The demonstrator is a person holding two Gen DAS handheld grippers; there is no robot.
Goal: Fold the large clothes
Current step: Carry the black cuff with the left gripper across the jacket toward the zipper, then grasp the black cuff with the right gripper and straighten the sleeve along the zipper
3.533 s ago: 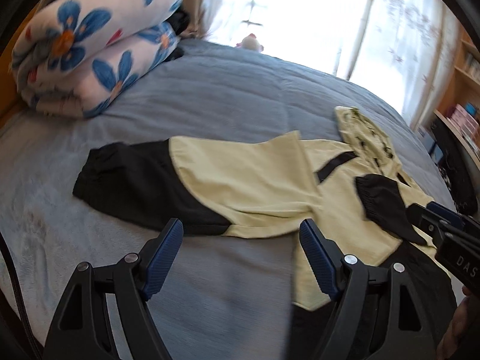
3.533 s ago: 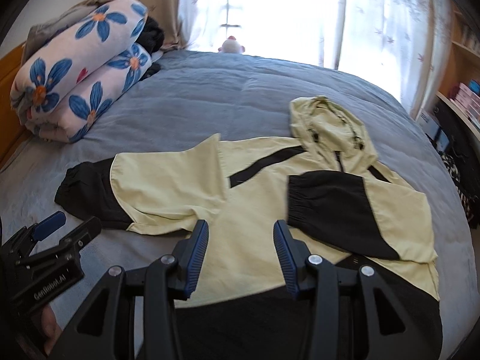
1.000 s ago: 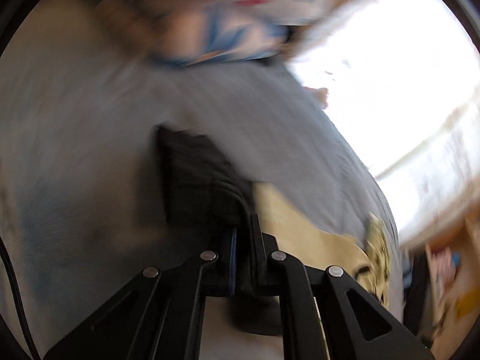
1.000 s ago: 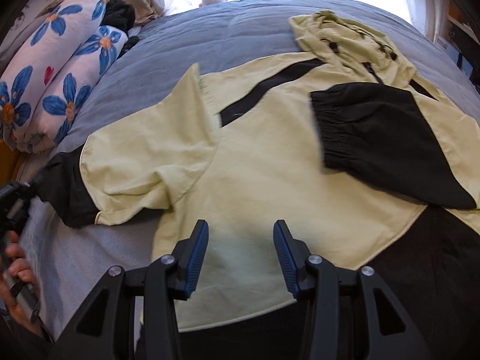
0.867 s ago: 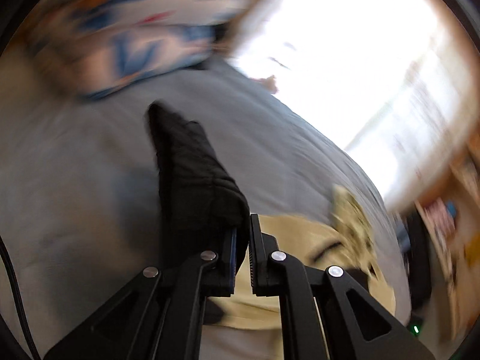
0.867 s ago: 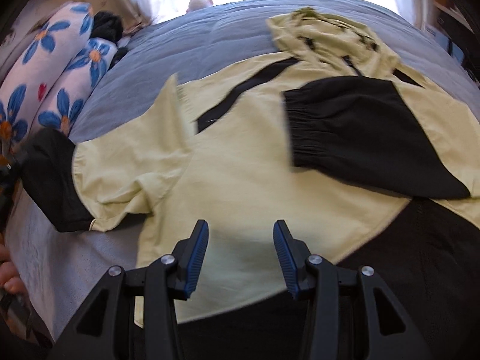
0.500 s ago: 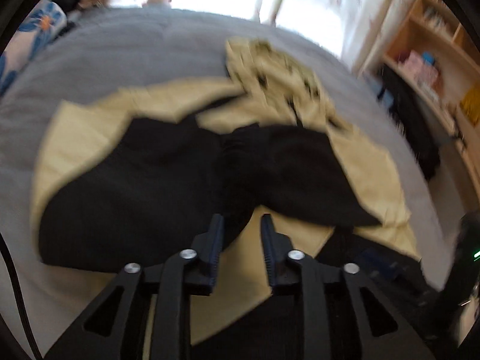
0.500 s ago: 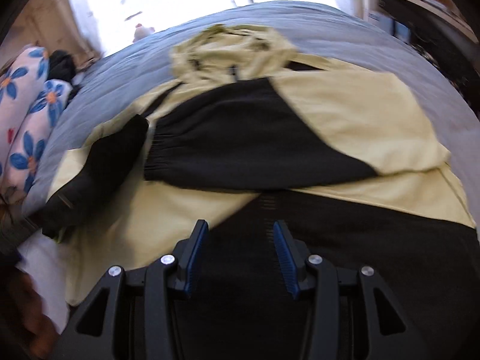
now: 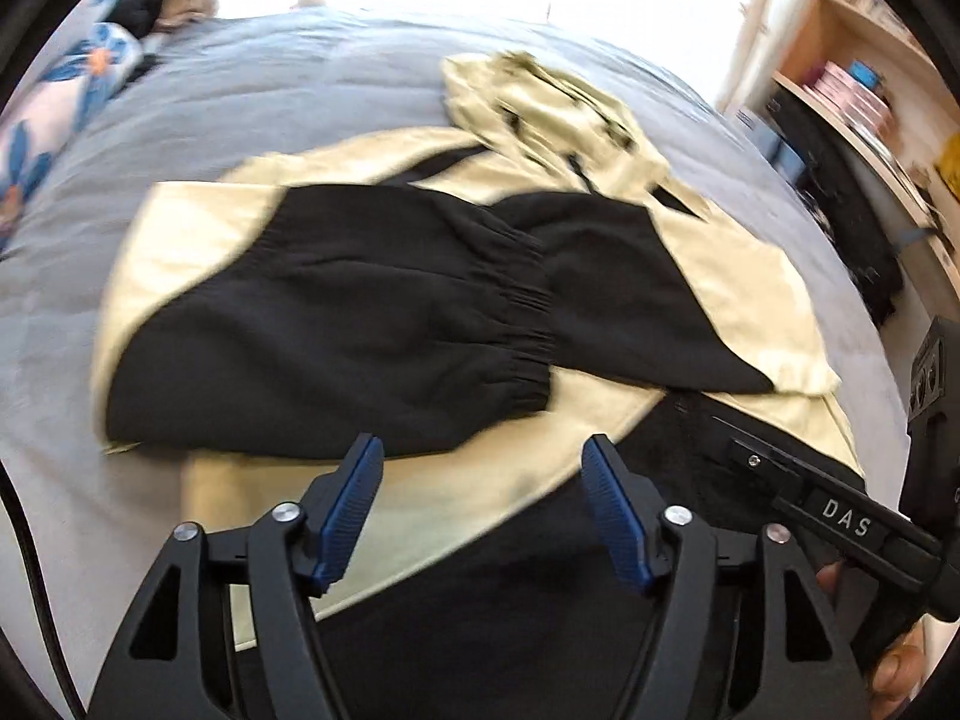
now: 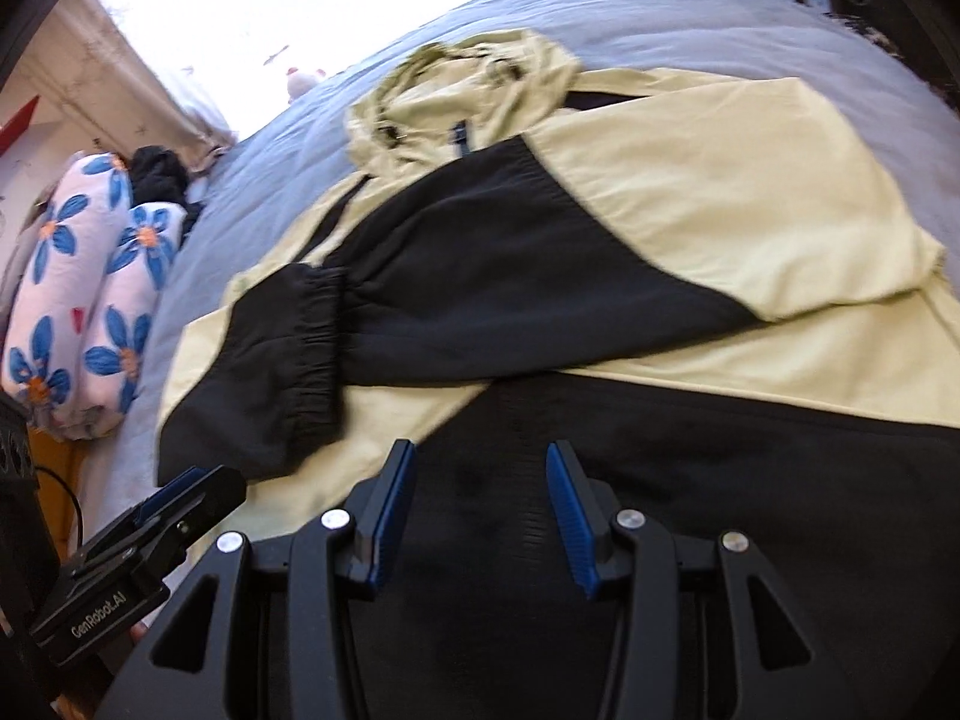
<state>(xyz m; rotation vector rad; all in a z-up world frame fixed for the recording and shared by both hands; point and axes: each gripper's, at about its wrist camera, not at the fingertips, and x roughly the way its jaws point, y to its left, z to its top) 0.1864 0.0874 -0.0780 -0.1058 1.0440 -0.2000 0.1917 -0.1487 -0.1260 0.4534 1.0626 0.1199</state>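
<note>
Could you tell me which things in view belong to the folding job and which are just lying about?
Belongs to the job:
- yellow-and-black hooded jacket, both sleeves folded across its front
- left claw, open
- right claw, open

Just lying about:
- flowered rolled bedding
- small plush toy by the window
- shelf items
- grey bed

A big yellow and black hooded jacket (image 10: pixel 600 276) lies flat on the grey bed (image 10: pixel 690 18). Both black sleeve ends are folded across its front. The right gripper (image 10: pixel 480 504) hangs above the black bottom part, fingers apart, holding nothing. A rolled white blanket with blue flowers (image 10: pixel 90 300) sits at the left.
</note>
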